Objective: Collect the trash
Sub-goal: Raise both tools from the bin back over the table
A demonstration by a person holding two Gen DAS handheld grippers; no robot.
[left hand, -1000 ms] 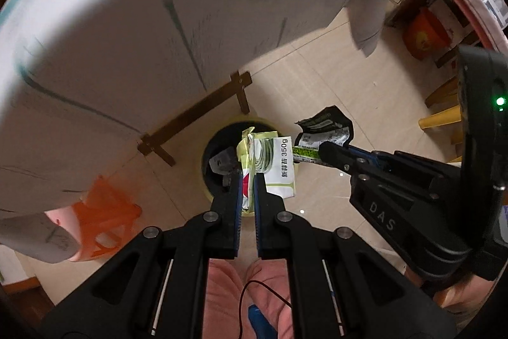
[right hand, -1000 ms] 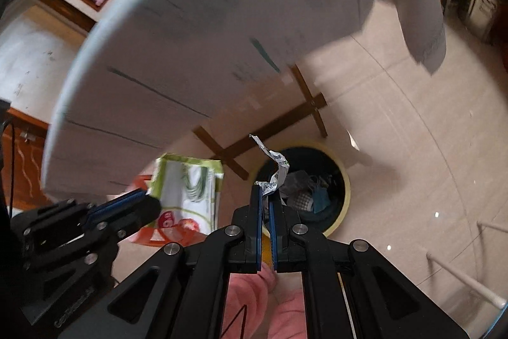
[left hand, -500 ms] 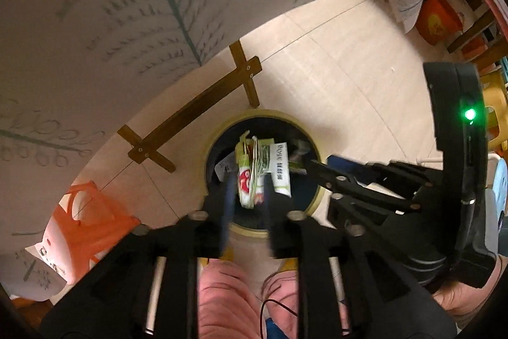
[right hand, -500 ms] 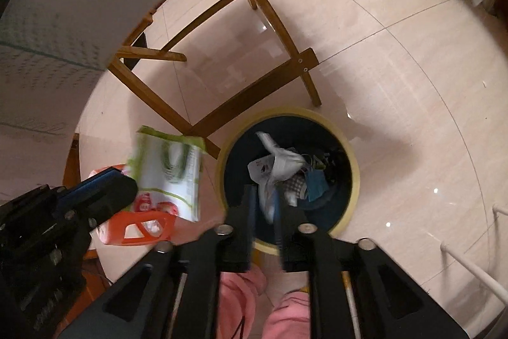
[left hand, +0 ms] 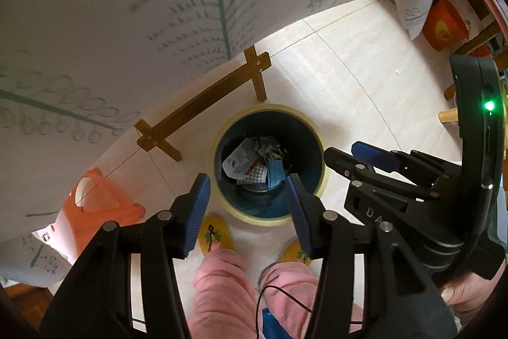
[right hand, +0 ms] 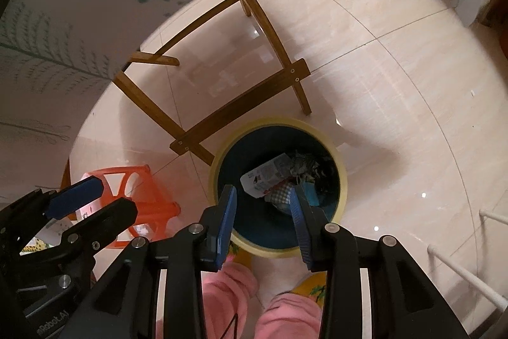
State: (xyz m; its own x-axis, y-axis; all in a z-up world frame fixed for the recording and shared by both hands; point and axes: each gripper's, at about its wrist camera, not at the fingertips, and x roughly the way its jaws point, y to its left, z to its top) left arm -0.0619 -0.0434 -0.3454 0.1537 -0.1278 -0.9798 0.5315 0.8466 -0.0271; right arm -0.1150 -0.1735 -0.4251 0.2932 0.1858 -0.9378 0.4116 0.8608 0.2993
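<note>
1. Left wrist view: the left hand-held gripper (left hand: 247, 183) hangs over the floor with its jaws spread wide and nothing between them
2. Just beyond its blue pads stands the trash bin (left hand: 319, 148), dark inside with a pale yellow rim; the trash (left hand: 254, 159) lies at its bottom: a white printed wrapper, a checked scrap and a blue face mask
3. At the right the right hand-held gripper (left hand: 349, 150) reaches toward the bin's right rim, jaws apart and empty
4. A wooden bench foot (left hand: 203, 107) lies on the floor far left of the bin, under a leaf-printed tablecloth (left hand: 158, 5); an orange stool (left hand: 101, 202) sits at the left, and pink trouser legs (left hand: 222, 291) with yellow slippers (left hand: 214, 235) are near the bin's near rim
5. Right wrist view: the right hand-held gripper (right hand: 262, 205) is wide and empty above the bin (right hand: 341, 167), with the trash (right hand: 273, 177) showing between its pads
6. The left hand-held gripper (right hand: 95, 199) is at the left, jaws parted, in front of the orange stool (right hand: 152, 205)
</note>
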